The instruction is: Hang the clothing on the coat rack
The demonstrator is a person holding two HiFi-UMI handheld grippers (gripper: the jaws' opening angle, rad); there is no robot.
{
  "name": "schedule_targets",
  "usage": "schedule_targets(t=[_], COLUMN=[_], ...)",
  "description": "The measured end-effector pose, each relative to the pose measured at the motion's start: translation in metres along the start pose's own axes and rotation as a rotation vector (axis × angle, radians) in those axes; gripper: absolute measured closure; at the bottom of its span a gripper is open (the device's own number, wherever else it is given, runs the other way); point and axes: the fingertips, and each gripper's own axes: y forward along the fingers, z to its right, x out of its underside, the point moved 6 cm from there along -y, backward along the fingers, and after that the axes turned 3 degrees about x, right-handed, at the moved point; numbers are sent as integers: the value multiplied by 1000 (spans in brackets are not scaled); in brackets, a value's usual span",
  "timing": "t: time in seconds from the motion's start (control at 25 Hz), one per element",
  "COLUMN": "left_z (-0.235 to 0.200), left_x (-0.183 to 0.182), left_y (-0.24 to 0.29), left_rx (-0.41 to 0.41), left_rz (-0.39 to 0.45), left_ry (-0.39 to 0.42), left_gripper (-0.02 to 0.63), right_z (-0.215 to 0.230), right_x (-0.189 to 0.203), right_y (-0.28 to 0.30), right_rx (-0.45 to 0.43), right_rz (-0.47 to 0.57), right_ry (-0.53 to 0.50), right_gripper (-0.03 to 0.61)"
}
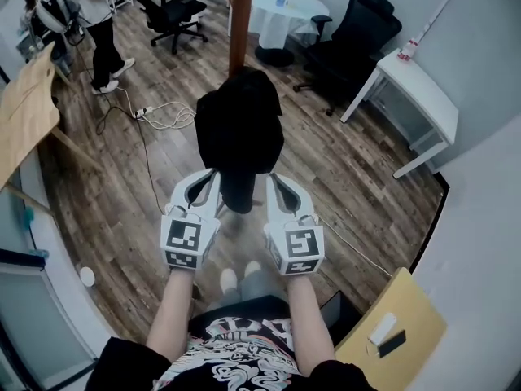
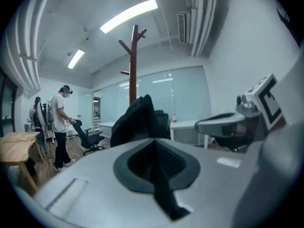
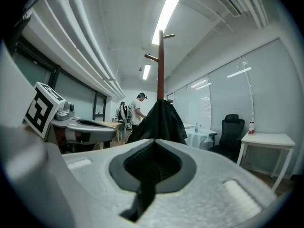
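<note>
Left tongs (image 1: 212, 177) are pressed together with nothing between them, and the right tongs (image 1: 273, 181) are closed and empty in the same way (each gripper view shows its dark pads meeting in one seam). In the head view the two sit side by side, pointing away from the person toward the coat rack (image 1: 238, 23), the left one rolled a little.

The clothing (image 1: 238, 129), a black garment, is draped on the rack's reddish-brown pole and hangs down around it. Its lower end drops between the two tongs in the head view, but both gripper views show it ahead of the tips with a gap, so neither touches it. Above the garment the pole stands bare, with short pegs branching off near the top.

Around the rack is a wood floor (image 1: 358, 169). A white cable (image 1: 159, 114) lies coiled on it to the left of the pole. Behind the rack stands a round white desk (image 1: 286, 8) with a black office chair (image 1: 356, 35) to its right and another chair (image 1: 175, 10) to its left. A white rectangular desk (image 1: 423, 88) stands along the right wall with a bottle (image 1: 407, 50) at its far end. A person (image 1: 98, 15) in a white top and dark trousers stands at the far left, near a wooden desk (image 1: 24, 112).
</note>
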Motion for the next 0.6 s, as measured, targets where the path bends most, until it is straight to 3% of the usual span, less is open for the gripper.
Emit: schedule_targets(t=[0.12,0.24,0.4,0.6], left_z=[16,14,14,3], left_x=[5,8,-2,-1], left_y=[-8,-24,-48,-89], left_rx=[18,-14,-43,-71], left_rz=[-7,22,67,77], left_ry=[2,6,-16,-76], left_gripper=[624,624,624,624], right_z=[-2,-12,-24,-68], right_x=[7,7,0,7], right_y=[-16,-22,-43,-44], right_rx=[0,6,37,9], right_rz=[21,28,33,-6], right_ry=[17,-23,-1,-3], right_gripper=[578,578,578,578])
